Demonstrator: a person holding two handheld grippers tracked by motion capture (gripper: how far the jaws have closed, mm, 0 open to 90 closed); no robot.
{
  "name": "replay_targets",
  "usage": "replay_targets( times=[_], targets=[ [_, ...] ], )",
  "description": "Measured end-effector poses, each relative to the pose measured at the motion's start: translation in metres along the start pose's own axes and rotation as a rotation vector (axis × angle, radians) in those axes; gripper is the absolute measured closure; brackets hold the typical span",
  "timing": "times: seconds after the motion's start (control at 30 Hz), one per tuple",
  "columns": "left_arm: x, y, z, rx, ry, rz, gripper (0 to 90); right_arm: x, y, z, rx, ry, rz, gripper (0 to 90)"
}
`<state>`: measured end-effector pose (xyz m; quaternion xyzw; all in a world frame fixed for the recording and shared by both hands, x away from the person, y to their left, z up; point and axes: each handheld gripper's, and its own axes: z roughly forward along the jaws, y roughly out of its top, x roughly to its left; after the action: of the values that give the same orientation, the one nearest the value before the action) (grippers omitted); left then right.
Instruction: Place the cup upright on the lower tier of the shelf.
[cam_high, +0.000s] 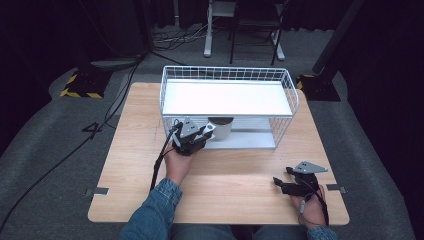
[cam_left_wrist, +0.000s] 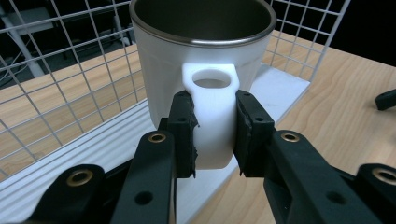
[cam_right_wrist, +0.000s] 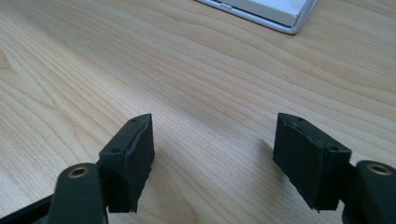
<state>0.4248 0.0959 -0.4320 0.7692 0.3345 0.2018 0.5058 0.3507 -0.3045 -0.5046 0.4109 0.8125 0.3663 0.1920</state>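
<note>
Mug clamped by its handle in the left tool

Mug (cam_left_wrist: 201, 60), white outside with a steel-lined interior, stands upright on the lower white shelf of the wire rack (cam_high: 227, 75). Left tool (cam_left_wrist: 215, 135) has both pads pressed against the sides of the mug's handle (cam_left_wrist: 212, 112). Right tool (cam_right_wrist: 224, 158) hovers low over the bare wooden tabletop (cam_high: 240, 185), jaws spread wide and gripping nothing.

Both forearms wear rolled blue denim sleeves (cam_high: 150, 212). The left black two-jaw gripper (cam_high: 206, 132) and the right black two-jaw gripper (cam_high: 278, 182) each carry a grey three-cornered plate on top and trail a thin black cable. Close up, their matte black jaw arms show brass-ringed screw holes and blocky, rough-edged black pads (cam_right_wrist: 133, 158).
</note>
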Motion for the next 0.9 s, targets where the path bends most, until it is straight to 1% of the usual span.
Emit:
replay_targets(
  times=[0.03,0.07,0.17,0.2,0.27,0.3,0.4,0.47,0.53,0.63,0.67,0.9],
  targets=[
    [-0.002,-0.002,0.005,0.008,0.011,0.01,71.7,0.0,0.0,0.0,0.0,0.0,0.001,29.3],
    [-0.002,-0.002,0.005,0.008,0.011,0.01,71.7,0.0,0.0,0.0,0.0,0.0,0.001,29.3],
    [-0.004,-0.006,0.013,0.016,0.023,0.018,71.7,0.0,0.0,0.0,0.0,-0.003,0.002,29.4],
    [-0.004,-0.007,0.015,0.014,0.024,0.013,71.6,0.0,0.0,0.0,0.0,-0.004,0.003,29.3],
    [-0.003,-0.008,0.018,0.019,0.026,0.01,71.7,0.0,0.0,0.0,-0.001,-0.007,0.003,29.4],
    [-0.002,-0.008,0.019,0.02,0.03,0.016,71.6,0.0,0.0,0.0,-0.001,-0.008,0.004,29.4],
    [0.0,-0.01,0.025,0.02,0.027,-0.012,71.6,0.0,0.0,0.0,-0.001,-0.009,0.006,29.3],
    [0.001,-0.011,0.029,0.017,0.03,-0.022,71.6,0.0,0.0,0.0,-0.001,-0.009,0.006,29.4],
    [0.001,-0.012,0.031,0.017,0.029,-0.024,71.6,-0.001,0.0,0.0,-0.001,-0.011,0.007,29.3],
    [0.0,-0.014,0.036,0.021,0.034,-0.01,71.6,-0.001,0.0,0.0,-0.001,-0.014,0.012,29.4],
    [0.0,-0.014,0.037,0.027,0.038,0.0,71.6,0.0,0.0,0.0,-0.001,-0.016,0.014,29.4],
    [0.0,-0.015,0.04,0.022,0.043,-0.007,71.5,0.0,0.0,0.0,-0.001,-0.018,0.015,29.4]
  ],
)
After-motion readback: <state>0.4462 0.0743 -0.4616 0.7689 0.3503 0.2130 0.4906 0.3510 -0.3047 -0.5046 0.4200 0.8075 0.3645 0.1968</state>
